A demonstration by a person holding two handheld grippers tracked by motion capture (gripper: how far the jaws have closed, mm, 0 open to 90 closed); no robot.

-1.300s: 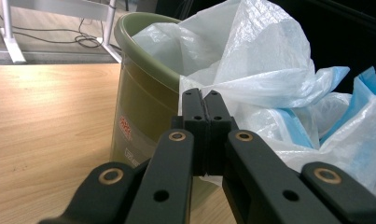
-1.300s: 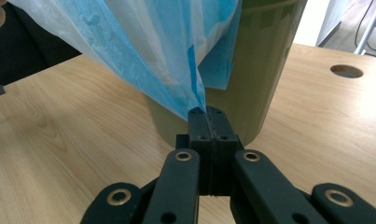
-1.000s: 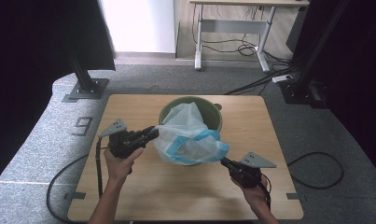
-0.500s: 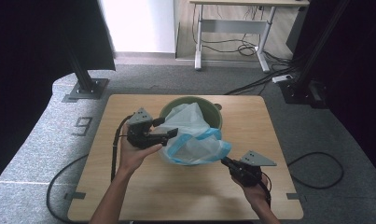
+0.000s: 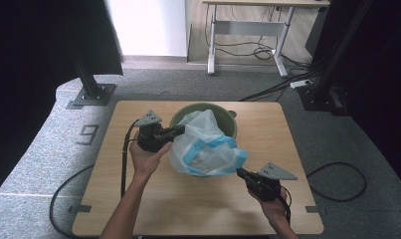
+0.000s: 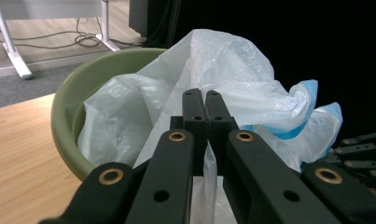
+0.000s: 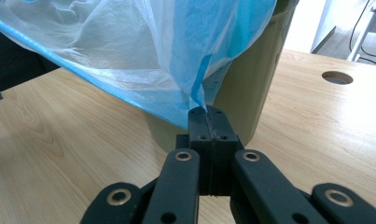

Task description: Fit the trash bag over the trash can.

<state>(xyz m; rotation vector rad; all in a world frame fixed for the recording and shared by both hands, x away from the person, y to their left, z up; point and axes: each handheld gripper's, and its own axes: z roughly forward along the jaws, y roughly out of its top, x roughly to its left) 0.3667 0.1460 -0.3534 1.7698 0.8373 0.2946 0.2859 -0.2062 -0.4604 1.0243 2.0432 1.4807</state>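
Observation:
A green bin [image 5: 223, 108] stands at the back middle of the wooden table [image 5: 188, 209], with a white plastic bag [image 5: 205, 144] edged in blue spilling out toward the front. My left gripper [image 5: 182, 129] is at the bag's left side by the bin rim. Its jaws have just closed, and they pinch a fold of the white bag [image 6: 232, 60] in front of the bin [image 6: 66, 98]. My right gripper [image 5: 239, 172] is shut on the bag's blue front corner. In the right gripper view the gripper [image 7: 208, 114] grips the blue film [image 7: 129, 46] beside the bin wall [image 7: 251, 84].
A round hole [image 5: 232, 114] is cut in the tabletop just right of the bin. Cables trail from both grippers off the table's front and left. Black frame posts and a white desk stand on the floor beyond the table.
My left hand moved away from the front and to the right, up against the bag at the bin's left rim. The right hand stayed where it was, still holding the bag.

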